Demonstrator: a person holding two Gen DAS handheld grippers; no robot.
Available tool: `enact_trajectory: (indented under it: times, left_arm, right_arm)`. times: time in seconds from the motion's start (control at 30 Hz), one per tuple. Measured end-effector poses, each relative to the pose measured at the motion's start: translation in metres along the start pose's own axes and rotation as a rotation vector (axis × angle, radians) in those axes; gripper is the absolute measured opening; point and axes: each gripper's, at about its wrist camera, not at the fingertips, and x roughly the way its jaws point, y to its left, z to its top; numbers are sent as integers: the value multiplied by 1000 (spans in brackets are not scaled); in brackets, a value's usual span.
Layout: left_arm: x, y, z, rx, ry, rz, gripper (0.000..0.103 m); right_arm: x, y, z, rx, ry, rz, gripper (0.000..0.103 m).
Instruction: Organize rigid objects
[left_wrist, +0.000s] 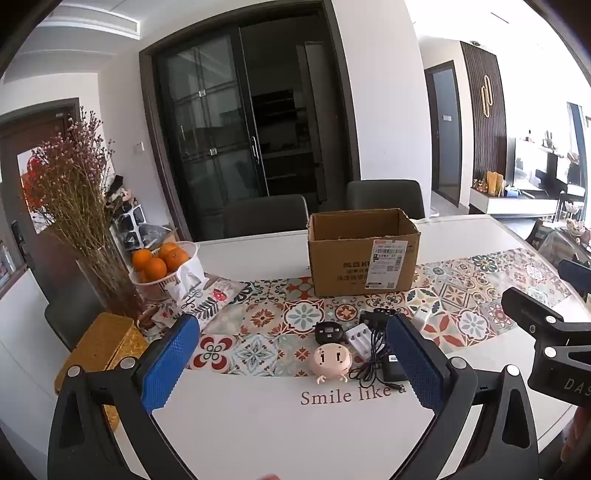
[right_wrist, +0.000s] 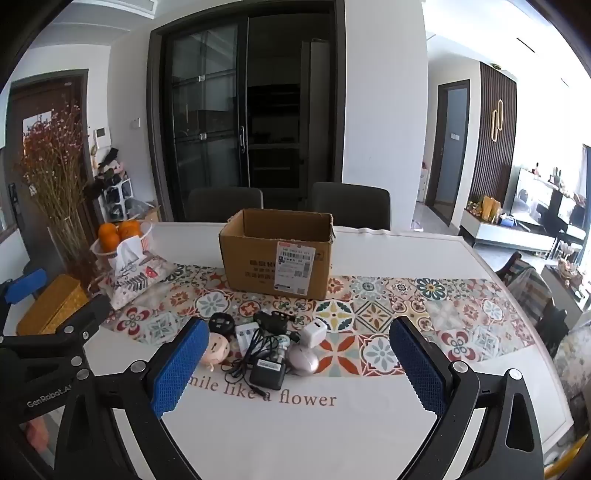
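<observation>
Both grippers are hovering over the near edge of the table (right_wrist: 369, 424), tilted down toward a small heap of gadgets lying just ahead of their fingertips. The left gripper (left_wrist: 295, 365) is standing spread as wide as it goes, nothing between its blue pads (left_wrist: 170, 365), touching nothing. The right gripper (right_wrist: 295, 365) is doing the same, jaws wide and empty.

Just beyond the left gripper's tips the pink round gadget (left_wrist: 331, 360) is sitting, with a black round one (left_wrist: 328, 331) behind it and a white battery charger (left_wrist: 360, 338) beside. Ahead of the right gripper, toward its left finger, a black power adapter (right_wrist: 267, 373) is lying with its thin cable (right_wrist: 245, 354) looping loose; a pale egg-shaped device (right_wrist: 303, 360) and a white plug cube (right_wrist: 314, 332) are resting nearer the middle of its span. Further ahead of both, the open cardboard box (right_wrist: 277, 266) is waiting, probably the place for them.

These all look light, hard plastic pieces, stiff enough to pinch firmly. The rounded pink and egg shapes are likely to squirt out, so gripping across their widest middle seems wise. The adapter is best taken by its flat sides; its cable is likely to trail and snag neighbours.
</observation>
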Motion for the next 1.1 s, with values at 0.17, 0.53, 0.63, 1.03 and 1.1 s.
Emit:
enact_trajectory:
  times: [0.17,0.53,0.63,1.03,1.1]
  left_arm:
    - [0,5,0,-16,-2,9,103]
    - [1,-1,1,-4,-21,4,103]
    - [1,-2,1,-3,-20,6,103]
    - [-1,0,4,-1,-31,12,103]
    - [-2,0,4,1,-32,14,103]
  right_arm:
    - [0,0,0,-1,4,-2,99]
    - [4,2,0,4,-2,-3,99]
    - [2,1,2,2,-1,-3,99]
    - [2,1,1,1,-2,3,99]
    - [1,0,1,0,-3,2,99]
